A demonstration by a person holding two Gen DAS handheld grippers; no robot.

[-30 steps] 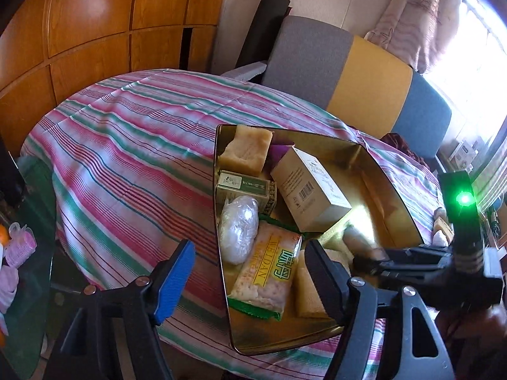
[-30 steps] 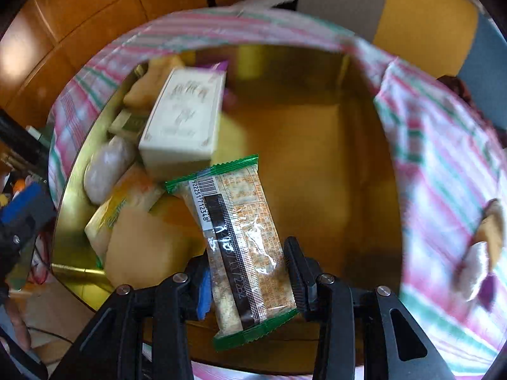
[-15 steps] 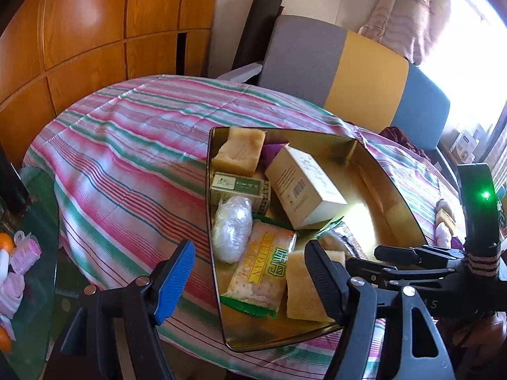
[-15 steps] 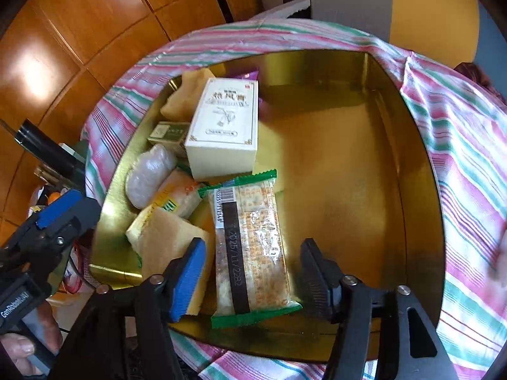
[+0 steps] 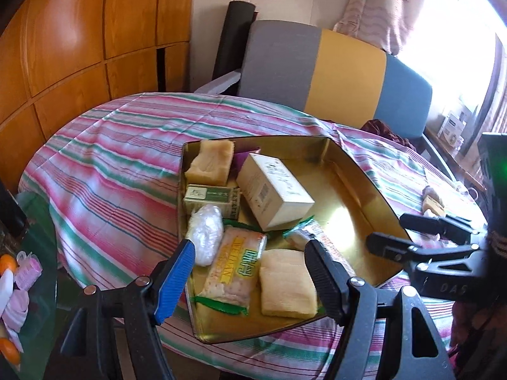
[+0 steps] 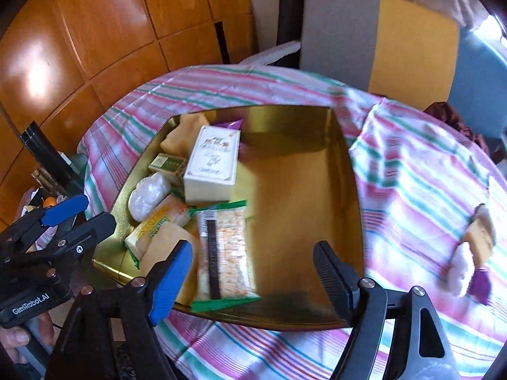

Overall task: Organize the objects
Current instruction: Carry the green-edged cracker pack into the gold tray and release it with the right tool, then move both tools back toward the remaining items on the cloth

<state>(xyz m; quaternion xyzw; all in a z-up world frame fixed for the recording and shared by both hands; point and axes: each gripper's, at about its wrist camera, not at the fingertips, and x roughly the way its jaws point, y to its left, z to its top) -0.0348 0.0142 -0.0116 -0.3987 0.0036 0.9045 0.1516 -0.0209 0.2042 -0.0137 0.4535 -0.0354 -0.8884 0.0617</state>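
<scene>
Right hand-held gripper (image 6: 253, 272) has just been opening; its jaws stand wide around the cracker packet (image 6: 223, 253), untouching, lower centre of the gold tray (image 6: 348, 190). Left hand-held gripper (image 5: 250, 274) wide, empty. Risk: withdrawing jaws may snag the wrapper.

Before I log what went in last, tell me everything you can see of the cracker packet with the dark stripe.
The cracker packet is a clear plastic wrapper with green crimped ends, pale crackers showing through, and a dark lengthwise stripe. It lies flat, back side up, on the floor of the gold tin, near its front rim. Its far end reaches the white box.
</scene>
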